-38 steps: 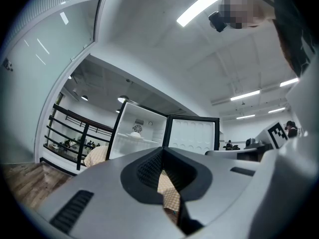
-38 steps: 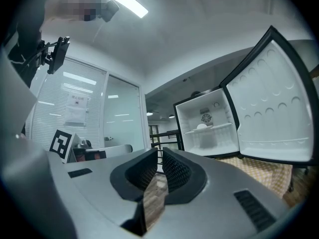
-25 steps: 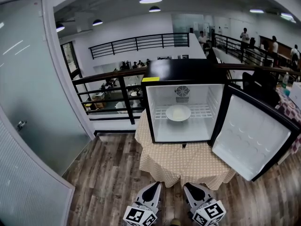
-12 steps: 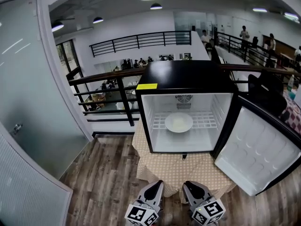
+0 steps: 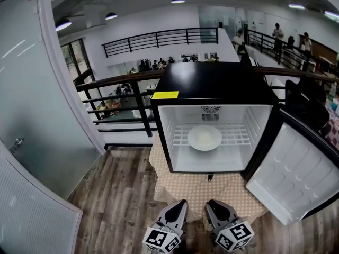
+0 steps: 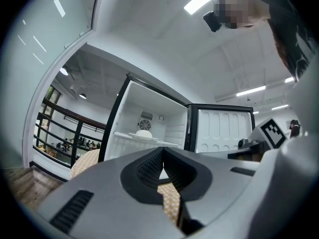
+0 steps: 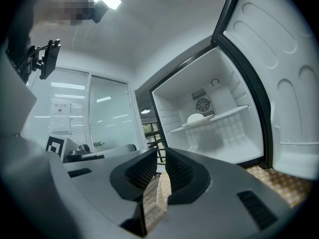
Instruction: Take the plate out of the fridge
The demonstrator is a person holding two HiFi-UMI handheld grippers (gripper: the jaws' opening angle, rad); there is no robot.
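Leftmost, a frosted glass partition [image 5: 32, 105] borders the wood-plank floor [image 5: 116, 194], with a black railing [image 5: 124, 83] behind it. Low in the head view, the left gripper [image 5: 181, 204] is held with its jaws drawn together and nothing between them; the left gripper view shows the pads meeting at their tips. Further right, a black mini fridge [image 5: 212, 78] stands on a surface [image 5: 190, 187] draped in a checked tan cloth, with a yellow label [image 5: 166, 95] at its upper left corner. Inside, the white plate [image 5: 204, 138] rests at the middle of the white wire shelf [image 5: 238, 136], below the rear fan grille [image 5: 210, 110]. The right gripper [image 5: 213, 204], just beside the left, is likewise closed and empty. Both grippers point toward the open fridge and are well apart from the plate. Rightmost, the fridge door [image 5: 294, 176] stands swung wide open.
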